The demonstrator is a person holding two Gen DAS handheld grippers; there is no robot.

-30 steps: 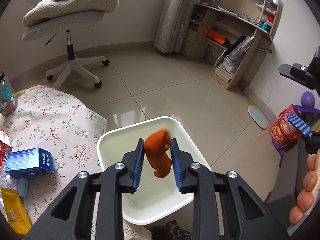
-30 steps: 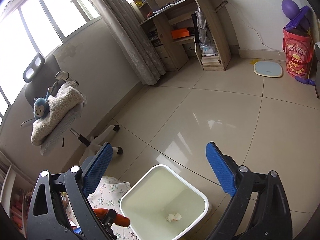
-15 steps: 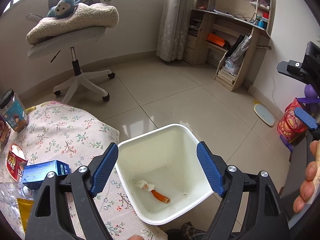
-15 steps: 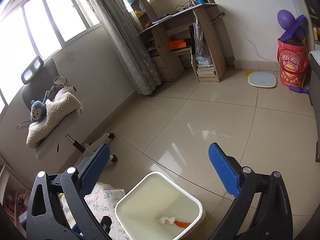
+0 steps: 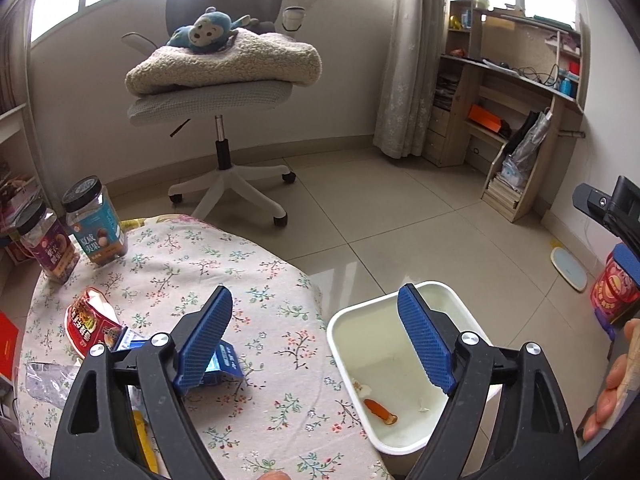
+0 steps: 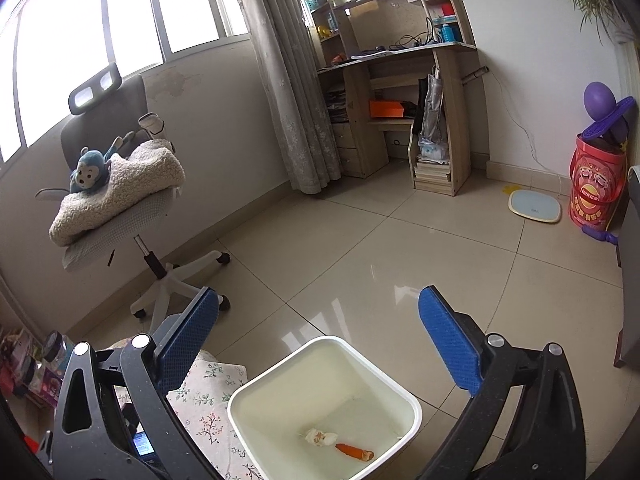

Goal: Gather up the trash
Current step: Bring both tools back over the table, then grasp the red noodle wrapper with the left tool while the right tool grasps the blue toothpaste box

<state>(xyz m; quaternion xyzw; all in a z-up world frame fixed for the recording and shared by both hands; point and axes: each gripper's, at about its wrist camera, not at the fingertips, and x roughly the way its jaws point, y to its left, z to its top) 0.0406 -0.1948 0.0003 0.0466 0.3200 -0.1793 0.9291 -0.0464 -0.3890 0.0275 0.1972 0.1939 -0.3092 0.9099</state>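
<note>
Two grippers noted, both spread wide and holding nothing: left gripper (image 5: pixel 316 344) low centre of its frame, over the floral tablecloth (image 5: pixel 168 264) edge; right gripper (image 6: pixel 320 350) above the white bin (image 6: pixel 400 392). Orange scrap (image 5: pixel 378 410) and a pale crumpled wad (image 6: pixel 320 437) lie on the bin floor, lower right in the left view. Blue carton (image 5: pixel 226 362) and red snack packet (image 5: pixel 86 326) rest on the cloth, lower left

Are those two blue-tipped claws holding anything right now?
No, both are empty with jaws open: left gripper, right gripper. The orange scrap lies in the white bin.
</note>
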